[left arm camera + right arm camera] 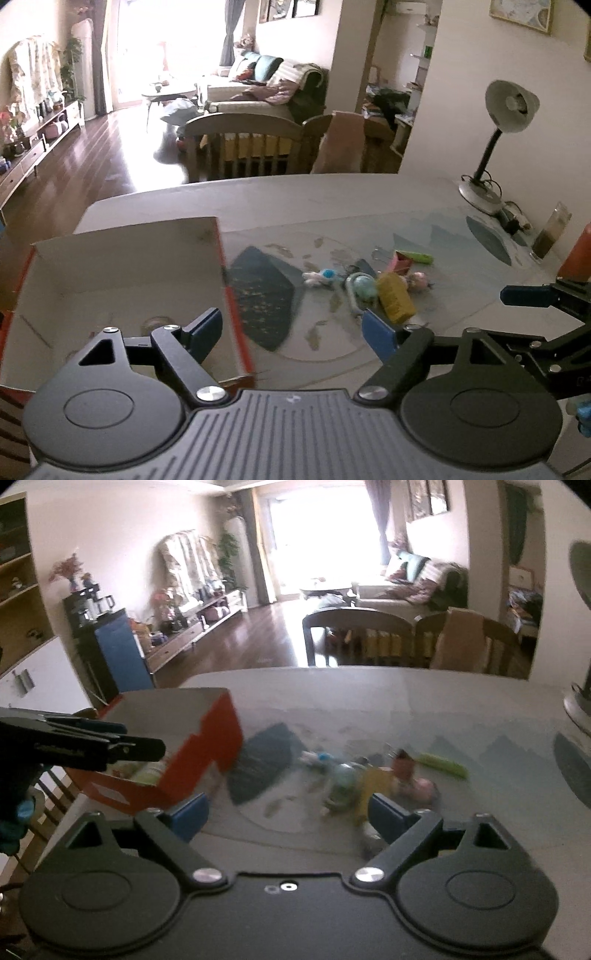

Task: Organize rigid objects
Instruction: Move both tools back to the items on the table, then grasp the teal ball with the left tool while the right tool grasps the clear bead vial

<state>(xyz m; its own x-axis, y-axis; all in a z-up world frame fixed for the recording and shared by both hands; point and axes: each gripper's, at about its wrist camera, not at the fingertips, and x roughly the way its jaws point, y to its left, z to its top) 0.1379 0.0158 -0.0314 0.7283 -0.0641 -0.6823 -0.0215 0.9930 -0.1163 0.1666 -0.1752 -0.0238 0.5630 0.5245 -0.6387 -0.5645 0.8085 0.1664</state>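
Note:
An open red cardboard box [110,266] with a pale inside stands on the table's left side. To its right lies a loose pile: a yellow block [397,297], a teal round toy [364,286], a small blue-and-white doll [319,277], a pink piece [400,260] and a green stick [417,255]. My left gripper [291,332] hangs open over the box's right wall, nothing between its blue pads. My right gripper [288,814] is open and empty in front of the blurred pile, with the yellow block [373,786] just beyond its right finger. The box [207,746] holds some small items.
A desk lamp [509,110], a glass of dark liquid [550,236] and an orange-red bottle [580,254] stand at the table's right edge. Wooden chairs [243,140] line the far side. A patterned mat [266,291] covers the table's middle.

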